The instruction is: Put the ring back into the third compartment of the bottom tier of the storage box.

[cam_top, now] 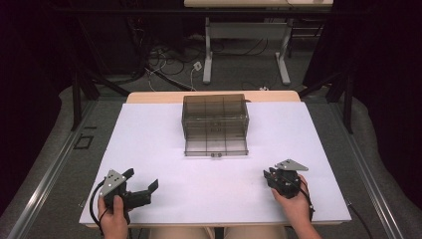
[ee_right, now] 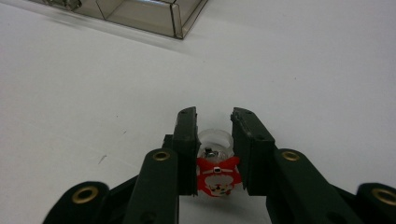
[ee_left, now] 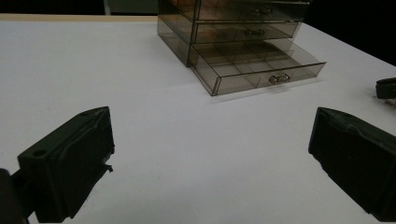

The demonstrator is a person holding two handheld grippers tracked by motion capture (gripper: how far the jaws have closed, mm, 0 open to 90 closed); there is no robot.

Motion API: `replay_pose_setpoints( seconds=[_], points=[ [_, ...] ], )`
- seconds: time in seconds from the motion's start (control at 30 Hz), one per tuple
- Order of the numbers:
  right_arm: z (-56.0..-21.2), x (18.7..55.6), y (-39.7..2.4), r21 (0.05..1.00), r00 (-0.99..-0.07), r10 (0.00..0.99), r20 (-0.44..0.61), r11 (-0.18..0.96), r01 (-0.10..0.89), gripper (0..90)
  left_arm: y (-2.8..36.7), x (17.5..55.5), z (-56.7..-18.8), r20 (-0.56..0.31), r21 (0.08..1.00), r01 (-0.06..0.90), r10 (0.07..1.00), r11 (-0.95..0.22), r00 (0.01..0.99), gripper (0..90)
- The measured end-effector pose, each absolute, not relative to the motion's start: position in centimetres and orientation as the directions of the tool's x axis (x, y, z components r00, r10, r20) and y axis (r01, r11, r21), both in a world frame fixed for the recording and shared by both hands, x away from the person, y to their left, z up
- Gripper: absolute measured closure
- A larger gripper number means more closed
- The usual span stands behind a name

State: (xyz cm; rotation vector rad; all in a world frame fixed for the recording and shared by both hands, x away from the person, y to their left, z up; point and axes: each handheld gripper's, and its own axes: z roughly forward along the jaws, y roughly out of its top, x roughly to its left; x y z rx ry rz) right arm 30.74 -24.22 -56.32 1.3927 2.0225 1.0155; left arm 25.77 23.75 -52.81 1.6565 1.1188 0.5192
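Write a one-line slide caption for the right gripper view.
Right claw shut on a small clear-and-red trinket above the white table, the smoky plastic drawer box's open drawer ahead.

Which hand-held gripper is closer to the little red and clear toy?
Right. The right hand-held gripper is clamped on the toy; the left hand-held gripper sits open, far across the table.

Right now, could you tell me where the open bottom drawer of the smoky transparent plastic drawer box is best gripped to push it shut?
Probably by the small metal handle at the middle of the bottom drawer's front panel, coming from the person's side. The drawer juts out towards the open left gripper, and the handle is the one protruding part on that flat front.
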Motion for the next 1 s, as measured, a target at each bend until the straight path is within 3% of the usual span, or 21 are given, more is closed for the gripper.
replay_pose_setpoints(
  seconds=[1.0],
  points=[
    [-53.8, 33.0, -23.9, 0.779, -0.364, 0.928, 0.073, 0.175, 0.602, 71.4, 23.8, 25.8, -52.8, -0.182, 0.907, 0.419, 0.861, -0.039, 0.474, 0.3]
  ],
)
